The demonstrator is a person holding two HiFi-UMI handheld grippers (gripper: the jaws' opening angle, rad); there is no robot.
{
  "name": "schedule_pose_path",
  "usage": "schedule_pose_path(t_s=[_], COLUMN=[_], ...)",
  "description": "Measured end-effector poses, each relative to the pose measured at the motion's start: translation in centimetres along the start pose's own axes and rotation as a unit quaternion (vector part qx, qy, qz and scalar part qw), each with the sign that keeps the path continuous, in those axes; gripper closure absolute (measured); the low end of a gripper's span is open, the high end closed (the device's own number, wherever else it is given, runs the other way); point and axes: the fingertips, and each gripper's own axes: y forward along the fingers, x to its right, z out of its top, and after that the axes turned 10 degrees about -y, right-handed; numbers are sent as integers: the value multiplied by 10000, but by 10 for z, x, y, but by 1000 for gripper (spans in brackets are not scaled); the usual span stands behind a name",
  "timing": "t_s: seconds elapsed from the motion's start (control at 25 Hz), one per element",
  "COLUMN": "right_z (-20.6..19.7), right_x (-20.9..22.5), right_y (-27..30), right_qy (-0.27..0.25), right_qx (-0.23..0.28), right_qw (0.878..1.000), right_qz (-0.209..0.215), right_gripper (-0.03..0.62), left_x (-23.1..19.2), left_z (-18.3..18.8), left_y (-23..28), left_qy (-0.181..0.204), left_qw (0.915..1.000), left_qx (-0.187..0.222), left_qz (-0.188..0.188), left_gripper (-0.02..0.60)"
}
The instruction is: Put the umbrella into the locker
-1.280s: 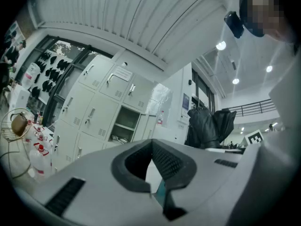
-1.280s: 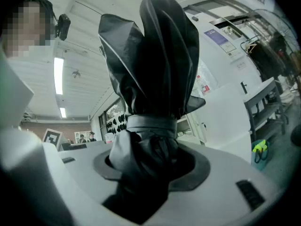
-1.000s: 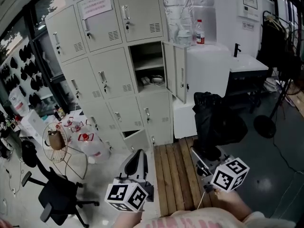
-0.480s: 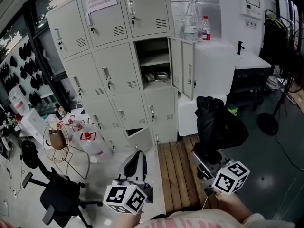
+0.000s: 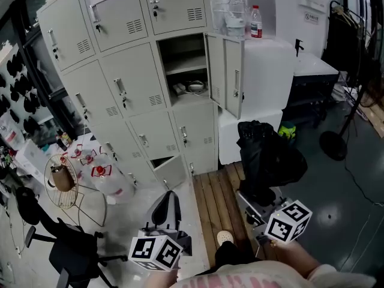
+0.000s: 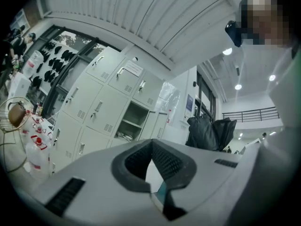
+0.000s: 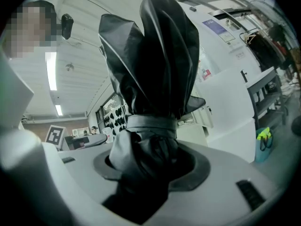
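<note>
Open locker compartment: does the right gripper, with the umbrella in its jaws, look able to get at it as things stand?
Probably yes, after a step closer. The right gripper holds the umbrella. The open compartment has its door swung aside, and nothing appears to stand in front of it.

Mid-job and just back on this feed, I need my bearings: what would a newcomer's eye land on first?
The black umbrella, folded and strapped, rises from the right hand-held gripper, whose jaws are shut on its lower end, at the bottom right of the head view. Beyond it, one locker compartment stands open at the top centre, its door swung out to the right.
</note>
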Motion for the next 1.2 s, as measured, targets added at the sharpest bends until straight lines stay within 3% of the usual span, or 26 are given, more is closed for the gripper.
schedule_pose_path(t_s=[0.96, 1.2], right_z=[44, 25], right_x=[151, 173], right_y=[166, 189], right_qy=[-239, -279], right_qx=[-187, -515], right_qw=[9981, 9966], right_qz=[537, 584], right_gripper=[361, 361], left_x=[-30, -43], left_z=[24, 7], left_y=[217, 245], left_qy=[121, 139], left_qw=[9995, 9991], left_qx=[228, 48], left_qz=[181, 395], left_gripper=[580, 580])
